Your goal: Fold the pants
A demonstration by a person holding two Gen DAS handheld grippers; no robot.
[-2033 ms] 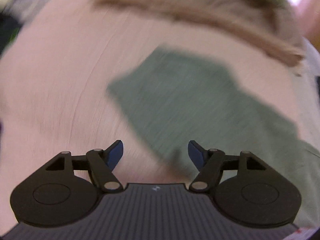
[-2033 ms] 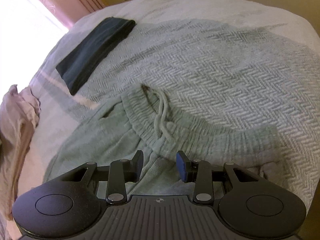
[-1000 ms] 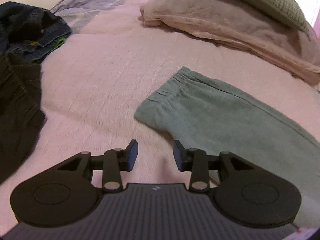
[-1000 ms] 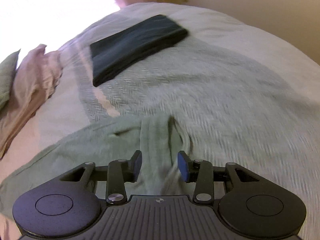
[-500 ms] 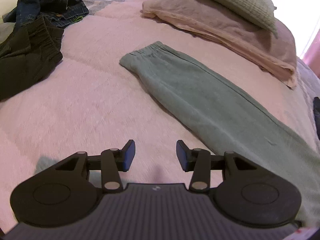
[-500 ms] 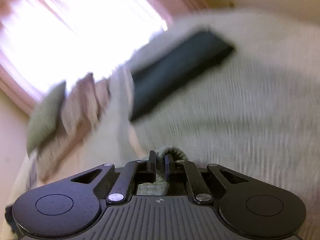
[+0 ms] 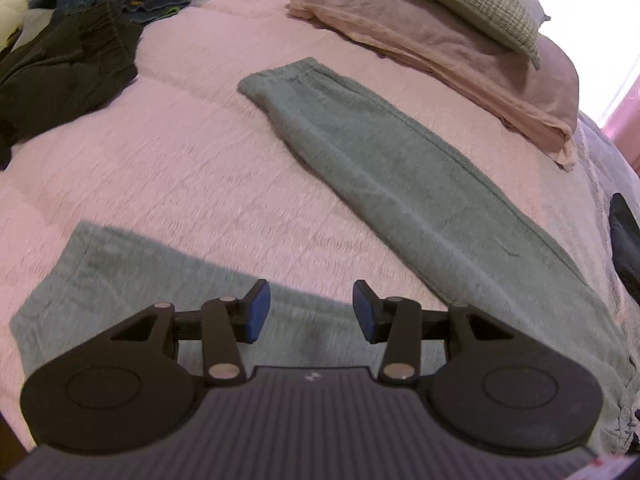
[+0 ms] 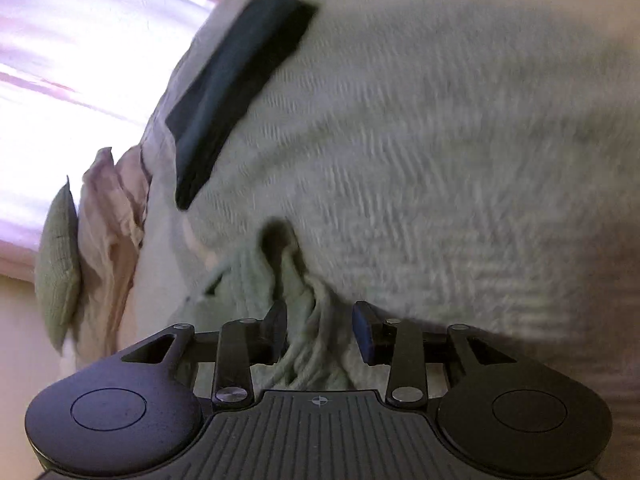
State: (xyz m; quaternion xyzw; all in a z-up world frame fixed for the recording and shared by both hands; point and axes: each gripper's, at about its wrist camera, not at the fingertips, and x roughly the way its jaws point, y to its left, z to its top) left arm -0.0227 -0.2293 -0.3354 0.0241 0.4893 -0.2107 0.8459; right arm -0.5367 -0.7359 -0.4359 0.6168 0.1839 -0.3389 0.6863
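Grey-green sweatpants lie spread on the bed. In the left wrist view one leg (image 7: 400,172) runs diagonally away to its cuff, and the other leg (image 7: 120,272) lies under my left gripper (image 7: 312,312), which hovers open with nothing between its blue pads. In the blurred right wrist view the bunched waistband and drawstring (image 8: 288,276) sit between the jaws of my right gripper (image 8: 320,326). Those jaws are opening. The left pad is against the fabric and the right pad stands apart from it.
A pile of dark trousers and jeans (image 7: 68,60) lies at the far left. A pink folded blanket (image 7: 460,52) with a grey-green pillow (image 7: 472,0) sits at the back. A folded dark garment (image 8: 236,84) lies beyond the waistband.
My left gripper has drawn back, and the near leg has come into view beneath it. My right gripper had pinched the waistband; its jaws have now parted and it sits lower over the bed.
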